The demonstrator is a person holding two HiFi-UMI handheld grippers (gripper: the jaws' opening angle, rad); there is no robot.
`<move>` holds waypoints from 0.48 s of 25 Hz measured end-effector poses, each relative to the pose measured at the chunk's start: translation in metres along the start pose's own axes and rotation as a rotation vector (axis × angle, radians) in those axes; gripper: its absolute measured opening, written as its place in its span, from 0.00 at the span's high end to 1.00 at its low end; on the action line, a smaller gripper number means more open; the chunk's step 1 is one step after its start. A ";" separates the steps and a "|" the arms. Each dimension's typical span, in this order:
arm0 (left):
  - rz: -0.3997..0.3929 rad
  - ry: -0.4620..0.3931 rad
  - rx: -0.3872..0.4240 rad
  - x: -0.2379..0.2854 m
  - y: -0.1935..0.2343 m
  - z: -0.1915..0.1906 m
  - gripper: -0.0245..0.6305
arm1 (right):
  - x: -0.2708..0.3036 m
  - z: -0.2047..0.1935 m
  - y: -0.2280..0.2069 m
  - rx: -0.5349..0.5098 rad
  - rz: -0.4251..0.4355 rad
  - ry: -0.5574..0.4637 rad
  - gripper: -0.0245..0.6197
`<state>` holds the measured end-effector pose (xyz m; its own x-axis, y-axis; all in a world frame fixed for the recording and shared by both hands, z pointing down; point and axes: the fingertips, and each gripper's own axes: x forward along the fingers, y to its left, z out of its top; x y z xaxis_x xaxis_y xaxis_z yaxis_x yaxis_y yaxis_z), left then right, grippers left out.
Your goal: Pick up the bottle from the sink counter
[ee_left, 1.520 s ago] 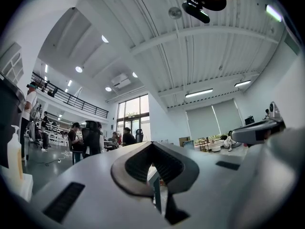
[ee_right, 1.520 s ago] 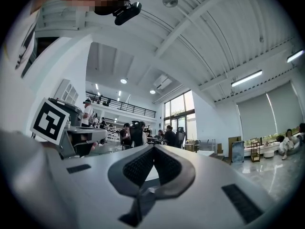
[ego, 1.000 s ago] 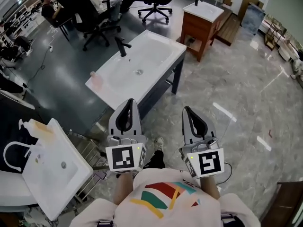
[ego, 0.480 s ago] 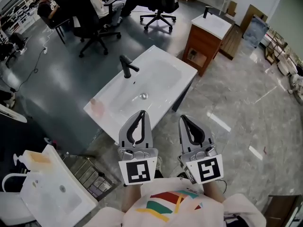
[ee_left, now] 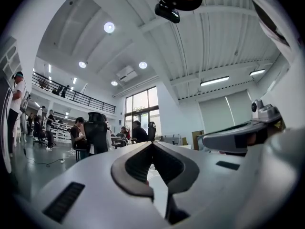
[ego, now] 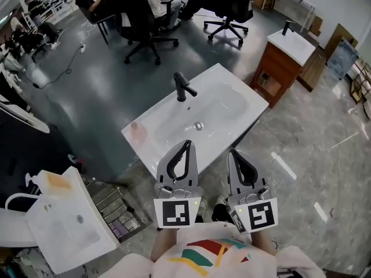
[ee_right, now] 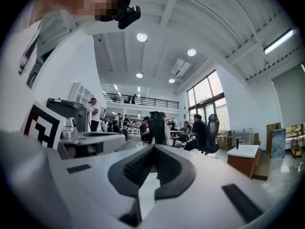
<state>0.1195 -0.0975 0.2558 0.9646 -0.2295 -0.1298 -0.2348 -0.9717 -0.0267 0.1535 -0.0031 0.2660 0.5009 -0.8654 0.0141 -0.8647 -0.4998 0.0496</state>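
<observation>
Both clenched & empty: left tongs (ego: 186, 145), right tongs (ego: 234, 154). The bottle (ego: 138, 131) sits on the bench (ego: 248, 100) at its left corner, fwd-left of left tongs, the nearer; axis too small to tell.

Three sinks (ego: 159, 141) (ego: 297, 45) (ego: 58, 233), two hand-held grippers (ego: 186, 145) (ego: 233, 153), one pink bottle (ego: 138, 132).
</observation>
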 end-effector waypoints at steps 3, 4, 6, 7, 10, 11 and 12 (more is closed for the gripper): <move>0.055 0.022 -0.030 0.005 0.011 -0.004 0.93 | 0.015 0.000 -0.005 0.013 0.046 -0.021 0.94; 0.076 0.024 -0.031 0.008 0.014 -0.004 0.93 | 0.020 0.001 -0.008 0.017 0.065 -0.027 0.95; 0.113 0.021 -0.024 0.015 0.018 -0.002 0.93 | 0.027 0.004 -0.015 0.025 0.097 -0.039 0.94; 0.129 0.017 -0.018 0.018 0.019 0.000 0.93 | 0.030 0.005 -0.019 0.024 0.105 -0.045 0.94; 0.166 0.006 0.003 0.030 0.020 0.006 0.93 | 0.040 0.006 -0.033 -0.014 0.120 -0.055 0.95; 0.177 0.004 0.011 0.033 0.020 0.007 0.93 | 0.044 0.006 -0.036 -0.022 0.129 -0.057 0.95; 0.189 0.001 0.018 0.036 0.020 0.008 0.93 | 0.046 0.006 -0.040 -0.020 0.139 -0.061 0.95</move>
<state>0.1489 -0.1244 0.2426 0.9035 -0.4076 -0.1327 -0.4136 -0.9102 -0.0200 0.2107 -0.0236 0.2583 0.3726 -0.9272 -0.0385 -0.9245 -0.3744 0.0716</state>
